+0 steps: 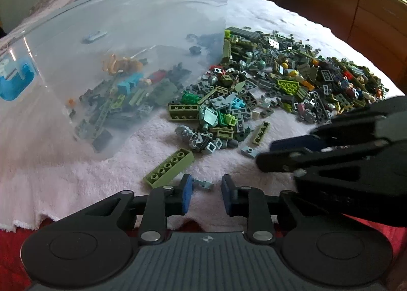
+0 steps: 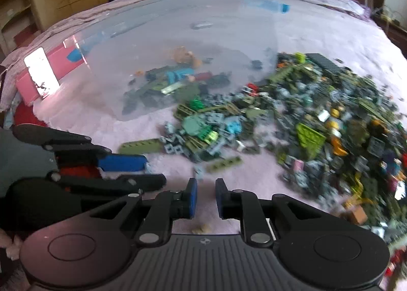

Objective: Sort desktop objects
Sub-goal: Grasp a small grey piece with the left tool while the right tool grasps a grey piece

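A big pile of small building bricks (image 1: 274,79), mostly grey and olive green, lies on a pink fleece blanket (image 1: 76,184); it also shows in the right wrist view (image 2: 318,118). A clear plastic bin (image 1: 122,49) stands left of the pile with several bricks inside, and it shows in the right wrist view too (image 2: 178,49). A long olive brick (image 1: 169,168) and a small grey piece (image 1: 203,183) lie just ahead of my left gripper (image 1: 206,194), which is open and empty. My right gripper (image 2: 206,198) is open and empty above bare blanket.
The right gripper's fingers (image 1: 292,153) reach in from the right in the left wrist view. The left gripper (image 2: 122,163) shows at the left in the right wrist view. A red cover (image 1: 15,245) lies under the blanket's near edge. Wooden cabinets (image 1: 356,5) stand behind.
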The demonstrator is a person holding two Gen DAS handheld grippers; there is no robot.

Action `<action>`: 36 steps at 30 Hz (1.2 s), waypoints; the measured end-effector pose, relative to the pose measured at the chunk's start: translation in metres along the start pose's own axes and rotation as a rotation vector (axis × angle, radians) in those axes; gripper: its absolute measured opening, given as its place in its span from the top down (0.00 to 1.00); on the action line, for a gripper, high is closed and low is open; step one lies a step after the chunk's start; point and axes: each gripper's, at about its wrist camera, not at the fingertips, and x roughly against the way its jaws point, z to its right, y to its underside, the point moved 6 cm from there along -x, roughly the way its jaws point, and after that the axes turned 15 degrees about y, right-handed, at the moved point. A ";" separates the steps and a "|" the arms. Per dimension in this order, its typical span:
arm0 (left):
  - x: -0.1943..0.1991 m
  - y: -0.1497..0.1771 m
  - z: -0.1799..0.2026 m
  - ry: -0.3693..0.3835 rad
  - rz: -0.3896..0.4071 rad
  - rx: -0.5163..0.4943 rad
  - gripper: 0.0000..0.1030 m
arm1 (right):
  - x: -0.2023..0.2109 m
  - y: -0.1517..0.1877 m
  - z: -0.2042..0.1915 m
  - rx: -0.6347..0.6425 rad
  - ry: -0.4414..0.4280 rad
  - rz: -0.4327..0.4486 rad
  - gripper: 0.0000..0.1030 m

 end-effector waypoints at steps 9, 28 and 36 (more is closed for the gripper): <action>0.000 0.001 -0.002 0.014 0.004 -0.006 0.75 | -0.015 -0.005 -0.003 0.011 0.001 -0.004 0.88; 0.004 0.006 0.013 0.040 -0.007 -0.006 0.79 | 0.012 0.022 0.035 -0.054 0.098 -0.024 0.91; 0.003 0.006 0.014 0.031 -0.013 -0.009 0.78 | 0.014 0.025 0.035 -0.049 0.107 -0.025 0.86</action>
